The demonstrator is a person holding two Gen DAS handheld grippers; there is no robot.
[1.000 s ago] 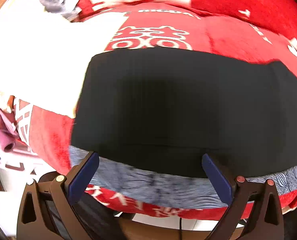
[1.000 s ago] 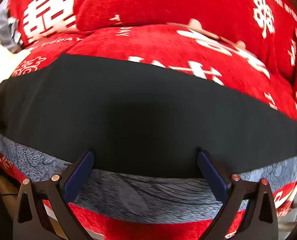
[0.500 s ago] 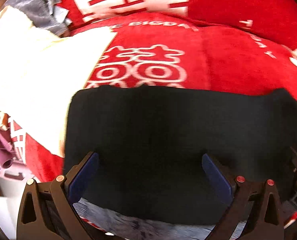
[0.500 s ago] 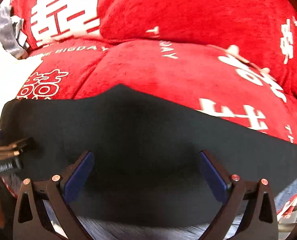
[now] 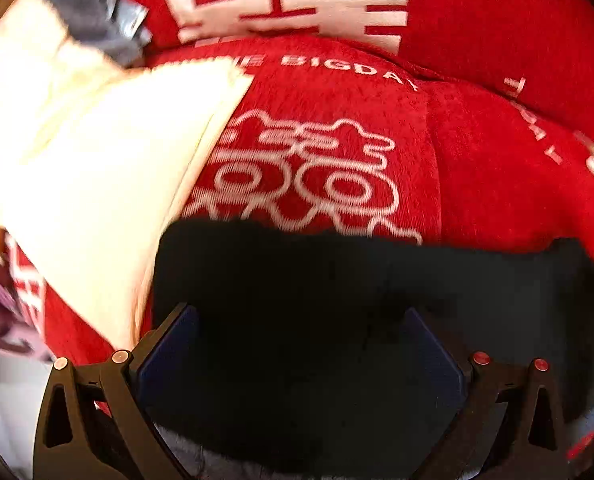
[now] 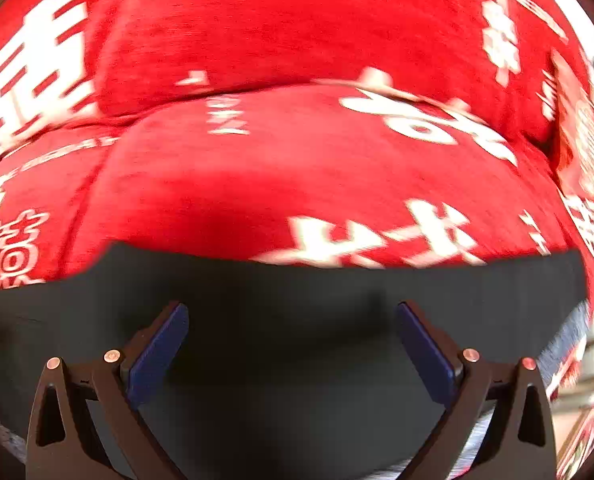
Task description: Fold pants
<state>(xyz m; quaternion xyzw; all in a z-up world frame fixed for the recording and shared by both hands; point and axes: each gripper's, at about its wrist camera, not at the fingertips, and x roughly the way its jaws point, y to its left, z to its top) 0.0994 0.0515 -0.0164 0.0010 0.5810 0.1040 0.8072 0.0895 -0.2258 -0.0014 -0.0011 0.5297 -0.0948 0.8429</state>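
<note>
Looking down the left gripper point(image 5: 301, 322), both blue-padded fingers point(image 5: 169, 354) are spread wide apart with nothing pinched between them, just hanging over the black pants point(image 5: 337, 320). The pants lie flat across the front of a red sofa cover point(image 5: 497, 168) printed with white characters and "BIGDAY" lettering, and their far edge runs roughly straight across the middle of the view, with a small notch near the right end. Off to the left of the pants there's a cream-coloured cloth point(image 5: 97, 168) spread on the cushion, touching or just beside the pants' left edge, and behind that a crumpled grey garment point(image 5: 93, 12) up in the corner. A bit of blue-grey patterned fabric point(image 5: 217, 464) peeks out under the near edge of the pants, low between the fingers. Same story from the right gripper point(image 6: 293, 320): jaws wide open, empty, blue pads point(image 6: 157, 352) hovering above the dark cloth, can't really tell if the tips touch it. Here the pants point(image 6: 297, 360) fill the whole lower half of the view, and the far edge steps up a bit on the left side. The red cover point(image 6: 297, 180) bulges up behind, with the back cushion above it. That blue-grey fabric point(image 6: 569, 328) shows again at the right edge, next to the pants. Everything's a bit motion-blurred, so fine detail is hard to make out.
</note>
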